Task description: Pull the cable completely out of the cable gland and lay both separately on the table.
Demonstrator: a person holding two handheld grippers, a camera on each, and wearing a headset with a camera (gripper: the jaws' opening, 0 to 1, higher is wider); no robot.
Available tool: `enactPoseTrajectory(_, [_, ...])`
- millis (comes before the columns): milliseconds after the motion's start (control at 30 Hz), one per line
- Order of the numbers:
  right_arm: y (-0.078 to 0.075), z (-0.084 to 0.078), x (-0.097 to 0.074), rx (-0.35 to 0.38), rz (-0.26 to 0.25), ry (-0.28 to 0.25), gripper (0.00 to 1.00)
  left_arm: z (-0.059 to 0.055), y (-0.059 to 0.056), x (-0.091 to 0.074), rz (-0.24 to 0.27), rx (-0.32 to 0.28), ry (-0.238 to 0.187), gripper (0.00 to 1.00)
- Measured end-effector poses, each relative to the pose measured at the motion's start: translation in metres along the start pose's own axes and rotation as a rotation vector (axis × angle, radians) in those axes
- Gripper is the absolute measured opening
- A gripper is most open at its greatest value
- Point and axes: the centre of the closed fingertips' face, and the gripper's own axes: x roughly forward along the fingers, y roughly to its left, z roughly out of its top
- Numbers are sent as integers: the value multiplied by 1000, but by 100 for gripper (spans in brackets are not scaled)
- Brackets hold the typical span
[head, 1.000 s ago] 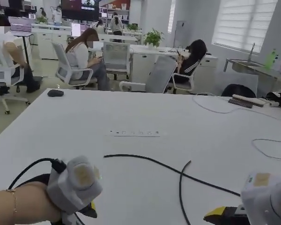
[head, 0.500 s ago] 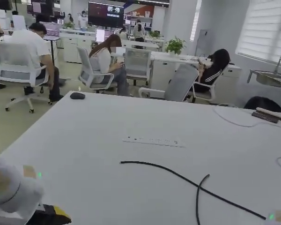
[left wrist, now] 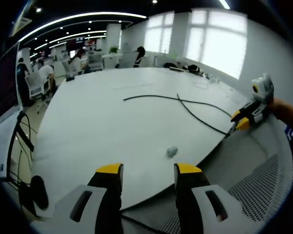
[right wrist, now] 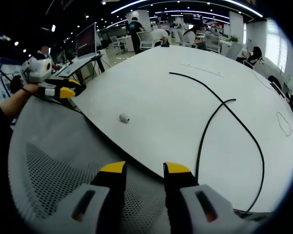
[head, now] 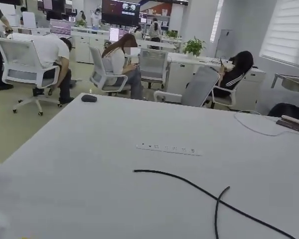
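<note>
Head camera tilted up since a second ago; cable (head: 189, 183) unmoved, same looping curve mid-table (head: 89, 164). Cable gland (left wrist: 171, 151) sits alone near front edge, well apart from cable — wide bare tabletop around both. Left gripper (left wrist: 147, 170) and right gripper (right wrist: 144, 168) hang just off front edge — jaws parted, nothing held or touched.

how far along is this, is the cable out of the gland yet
Done, by the look of it: the black cable lies loose on the table, and the small grey gland sits apart from it near the table edge. In hand: nothing; the left gripper and right gripper are both open and empty, back from the edge. Left: nothing that shows.
</note>
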Motion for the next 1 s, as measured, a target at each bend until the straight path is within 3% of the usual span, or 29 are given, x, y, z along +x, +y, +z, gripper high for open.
enactPoseTrajectory(67, [0, -1, 1, -6, -6, 5, 35, 8, 0, 0, 4, -18, -38, 47])
enactPoseTrajectory(167, [-3, -3, 4, 10, -10, 7, 37, -4, -2, 2, -4, 2, 20, 47])
enactPoseTrajectory(300, [-9, -6, 6, 52, -28, 10, 37, -9, 0, 6, 0, 10, 39, 46])
enactPoseTrajectory(400, [-13, -7, 8, 98, -33, 7, 37, -24, -5, 7, -52, -84, 111, 38])
enactPoseTrajectory(533, [-14, -8, 8, 103, -42, 12, 39, -23, 0, 7, -27, -54, 102, 42])
enactPoseTrajectory(1000, [-14, -10, 8, 129, -38, 13, 37, -22, 6, 5, 11, -101, 89, 42])
